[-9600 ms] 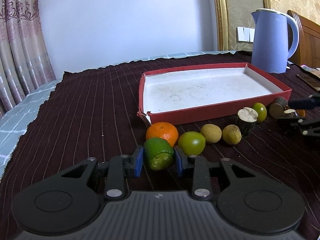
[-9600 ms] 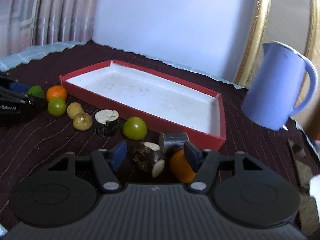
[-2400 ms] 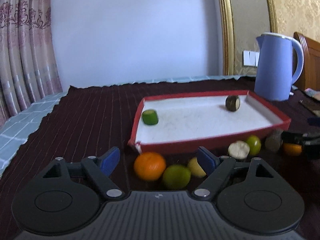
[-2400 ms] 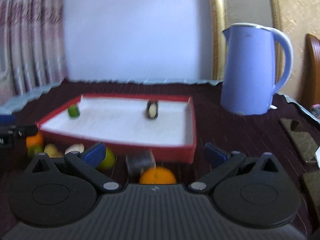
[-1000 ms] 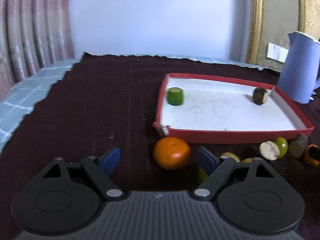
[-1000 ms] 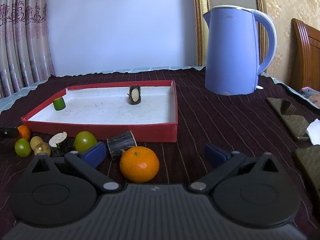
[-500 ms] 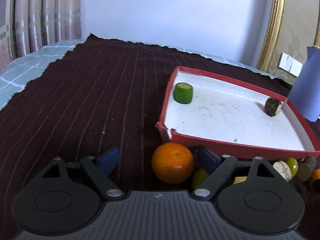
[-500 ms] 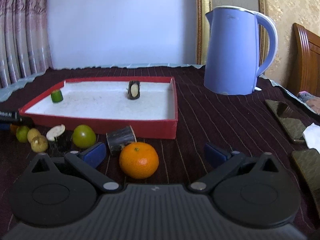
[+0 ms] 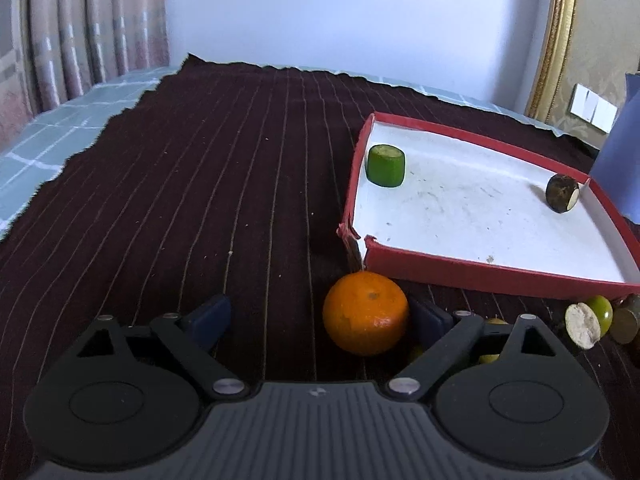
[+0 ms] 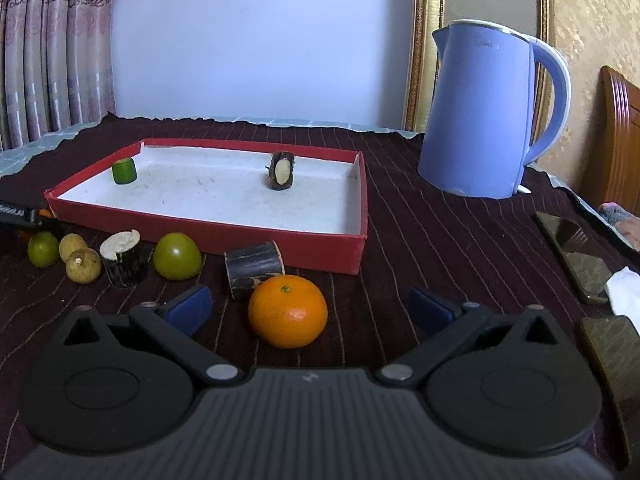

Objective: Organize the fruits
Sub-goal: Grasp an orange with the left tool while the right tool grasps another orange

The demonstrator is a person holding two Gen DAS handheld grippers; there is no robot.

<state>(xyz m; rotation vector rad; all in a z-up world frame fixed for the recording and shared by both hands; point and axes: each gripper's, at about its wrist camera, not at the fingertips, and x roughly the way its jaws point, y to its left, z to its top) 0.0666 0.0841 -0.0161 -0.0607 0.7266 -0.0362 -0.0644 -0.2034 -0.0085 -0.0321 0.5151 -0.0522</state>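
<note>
Where the left gripper point(image 9: 318, 316) reaches over the dark striped cloth point(image 9: 192, 184), its right finger point(image 9: 430, 318) hides part of the fruit row behind it, so only slivers of yellow-green fruit show past the linkage. Its jaws are opening wide around an orange point(image 9: 366, 313); the right pad sits just beside the fruit, the left pad well apart, and neither plainly presses on it. At the right edge of that view a blue kettle point(image 9: 624, 160) is cut off.

From the right wrist, the right gripper point(image 10: 310, 310) stands wide open with a second orange point(image 10: 287, 311) between its pads, untouched. A dark cane piece point(image 10: 254, 264) lies just behind that orange. Further left lie a green fruit point(image 10: 177, 256), a white-topped cane stub point(image 10: 124, 258), two brownish longans point(image 10: 82, 264) and a small lime point(image 10: 43, 249).

A red tray point(image 10: 280, 246) with a white floor holds two things: a green cut piece point(image 10: 124, 171) near its far left corner and a dark cut piece point(image 10: 282, 171) toward the back.
</note>
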